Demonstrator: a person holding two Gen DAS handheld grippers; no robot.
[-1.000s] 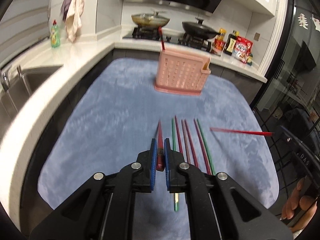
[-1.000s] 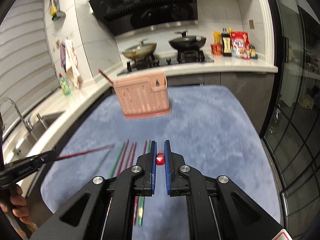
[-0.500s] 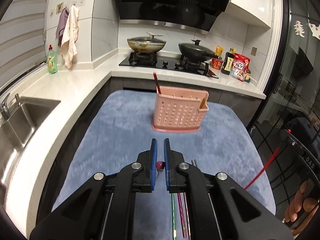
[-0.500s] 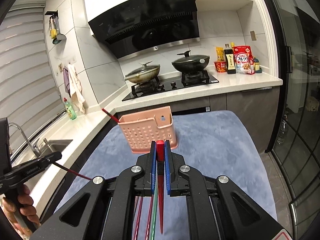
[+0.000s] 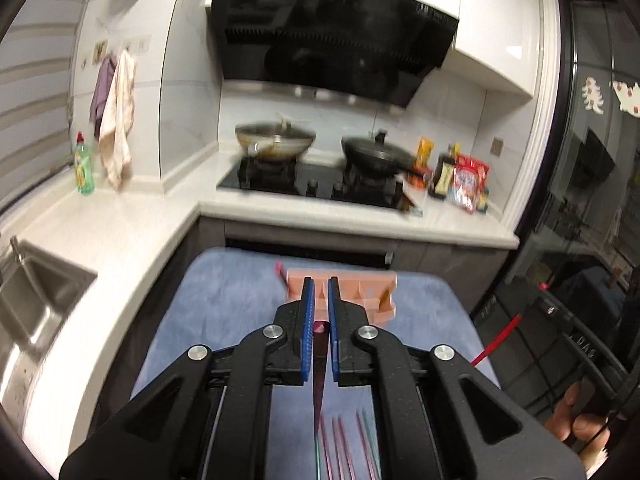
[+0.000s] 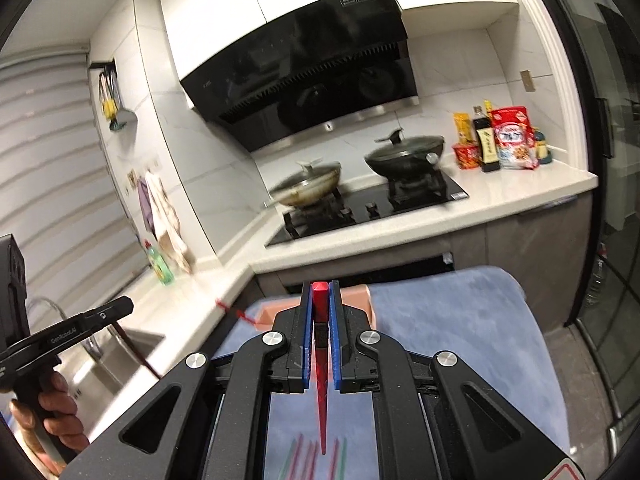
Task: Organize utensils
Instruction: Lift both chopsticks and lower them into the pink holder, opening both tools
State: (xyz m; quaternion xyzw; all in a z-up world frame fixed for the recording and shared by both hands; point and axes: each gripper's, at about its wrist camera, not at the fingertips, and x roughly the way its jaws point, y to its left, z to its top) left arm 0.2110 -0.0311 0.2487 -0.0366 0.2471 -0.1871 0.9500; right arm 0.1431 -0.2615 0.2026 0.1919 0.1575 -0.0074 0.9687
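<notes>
Blue mat (image 5: 224,300): I see it covering the work surface below both tools, with the kitchen counter (image 5: 132,236) and the hob (image 6: 372,208) beyond it.
Pink basket (image 5: 372,292): it stands at the far end of the mat, partly hidden behind my fingers in both views; one red stick (image 5: 280,272) leans out of its left side.
Left gripper (image 5: 318,282): I have it clenched on a dark red chopstick (image 5: 319,376), blunt end near the base of the pads, thin end hanging down toward me.
Right gripper (image 6: 320,284): clamped on a bright red chopstick (image 6: 321,400), its square top level with the fingertips, its point hanging over the mat.
Loose chopsticks (image 5: 348,448): red and green ones lie side by side on the mat under my left tool.
Change from a second ago: both tools have come up off the mat; the basket now sits low behind the fingertips and the range hood (image 5: 332,36) fills the upper view. Each chopstick has swung from lying flat to hanging tip-down.
</notes>
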